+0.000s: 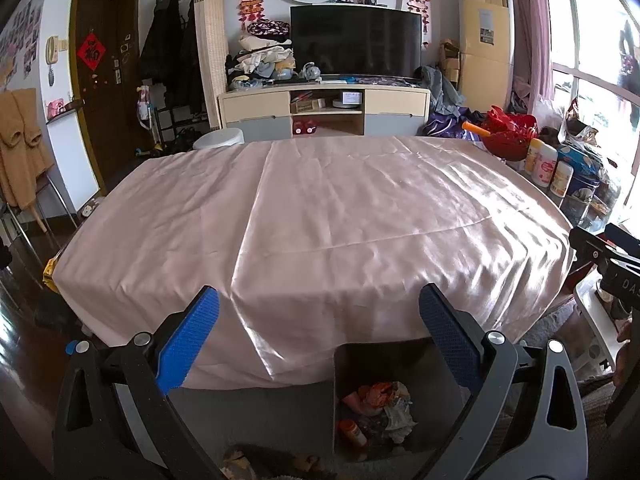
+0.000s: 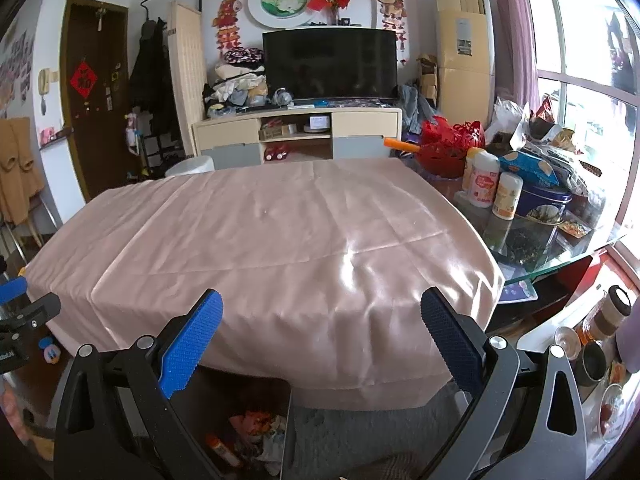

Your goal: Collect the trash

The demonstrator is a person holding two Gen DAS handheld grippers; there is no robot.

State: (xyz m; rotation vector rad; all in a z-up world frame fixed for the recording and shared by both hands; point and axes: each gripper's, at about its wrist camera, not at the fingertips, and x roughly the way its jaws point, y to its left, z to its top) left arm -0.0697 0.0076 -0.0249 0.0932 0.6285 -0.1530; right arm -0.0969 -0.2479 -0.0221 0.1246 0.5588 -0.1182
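- The trash (image 1: pixel 380 404), crumpled wrappers and an orange bottle, lies inside the grey bin (image 1: pixel 344 364) on the floor, just beside the counter's near edge, so collecting looks largely done.
- The left gripper (image 1: pixel 318 340) and right gripper (image 2: pixel 322 340) hang above the bin, both spread wide and holding nothing.
- The pink cloth (image 1: pixel 320 216) on the counter (image 2: pixel 560 260) is bare; jars and tins (image 2: pixel 516 200) crowd its far right end.
- A TV (image 1: pixel 356 42) stands behind.

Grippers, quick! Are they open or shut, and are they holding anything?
Left gripper: open, holding nothing.
Right gripper: open, holding nothing.
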